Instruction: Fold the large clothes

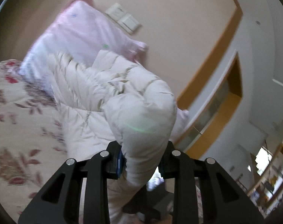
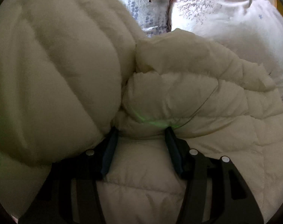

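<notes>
Two grippers are both gripping one cream puffer jacket [image 1: 107,85], which is lying partly on a bed [image 1: 12,112] with a floral cover.

In the left wrist view the jacket is sprawling from the centre toward 10 o'clock, its quilted body resting on the bed and its far edge lying against a pink pillow [image 1: 76,31] at 11 o'clock. A padded fold of it is rising off the bed and running down to 6 o'clock, where the left gripper [image 1: 142,160] is pinching it; the jaws are standing fairly narrow, pressing the fold from both sides. The picture is tilted and blurred. A beige wall [image 1: 178,18] is filling the upper part, with a pale switch plate [image 1: 122,17] at 12 o'clock, and a white door frame [image 1: 257,74] is standing at 3 o'clock.

In the right wrist view the jacket [image 2: 66,65] is filling nearly the whole picture, bulging high at 9 o'clock and ridging across toward 3 o'clock. The right gripper [image 2: 141,141] at 6 o'clock is pointing down into it; its jaws are standing about half open, with a thick roll of padding wedged between the blue pads [image 2: 108,155] and touching both. Pale bedding [image 2: 225,15] printed with small trees is showing beyond the jacket from 12 to 2 o'clock.
</notes>
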A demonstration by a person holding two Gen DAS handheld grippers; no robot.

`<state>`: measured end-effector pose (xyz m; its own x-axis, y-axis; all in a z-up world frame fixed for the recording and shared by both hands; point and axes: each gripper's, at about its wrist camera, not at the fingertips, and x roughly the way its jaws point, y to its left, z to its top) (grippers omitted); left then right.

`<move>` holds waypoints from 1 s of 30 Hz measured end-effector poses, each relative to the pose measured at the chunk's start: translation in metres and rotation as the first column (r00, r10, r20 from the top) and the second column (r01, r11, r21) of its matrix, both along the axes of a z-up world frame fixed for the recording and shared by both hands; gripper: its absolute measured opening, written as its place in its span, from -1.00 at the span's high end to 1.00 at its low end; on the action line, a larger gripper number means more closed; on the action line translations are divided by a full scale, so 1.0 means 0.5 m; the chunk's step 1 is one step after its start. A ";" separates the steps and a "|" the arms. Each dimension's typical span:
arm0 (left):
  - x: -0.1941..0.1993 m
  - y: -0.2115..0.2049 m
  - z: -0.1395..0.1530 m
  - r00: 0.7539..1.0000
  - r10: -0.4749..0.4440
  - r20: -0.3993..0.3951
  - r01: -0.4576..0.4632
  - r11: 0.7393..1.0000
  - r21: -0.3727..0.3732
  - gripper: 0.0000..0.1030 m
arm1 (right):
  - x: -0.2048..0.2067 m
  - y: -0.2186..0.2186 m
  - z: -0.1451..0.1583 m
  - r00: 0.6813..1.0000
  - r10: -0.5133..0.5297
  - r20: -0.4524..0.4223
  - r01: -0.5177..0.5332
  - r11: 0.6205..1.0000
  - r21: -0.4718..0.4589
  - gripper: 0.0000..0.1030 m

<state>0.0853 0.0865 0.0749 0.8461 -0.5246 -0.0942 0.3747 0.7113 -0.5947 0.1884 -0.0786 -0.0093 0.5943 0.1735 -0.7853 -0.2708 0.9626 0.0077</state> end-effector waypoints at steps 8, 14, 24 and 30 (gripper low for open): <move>0.014 -0.089 0.010 0.997 -0.075 0.020 0.073 0.994 0.085 0.46 | -0.048 -0.202 0.068 0.999 -0.048 -0.020 0.052 0.942 0.332 -0.12; 0.023 -0.128 0.007 0.992 -0.123 0.008 0.122 0.986 0.113 0.46 | -0.094 -0.386 0.078 0.958 -0.284 -0.023 0.277 0.907 0.318 0.01; 0.044 -0.275 -0.040 0.941 -0.329 -0.081 0.338 0.913 0.230 0.46 | 0.002 -0.361 0.010 0.976 -0.183 -0.119 0.211 0.932 0.295 0.12; 0.064 -0.330 -0.087 0.909 -0.380 -0.170 0.414 0.873 0.259 0.45 | 0.015 -0.379 0.005 0.987 -0.120 -0.106 0.151 0.918 0.365 0.12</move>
<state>0.1175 -0.0784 0.0315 0.5477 -0.7508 -0.3693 0.6052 0.6602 -0.4448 0.1957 -0.2679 -0.0069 0.5712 0.3835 -0.7257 -0.1214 0.9139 0.3875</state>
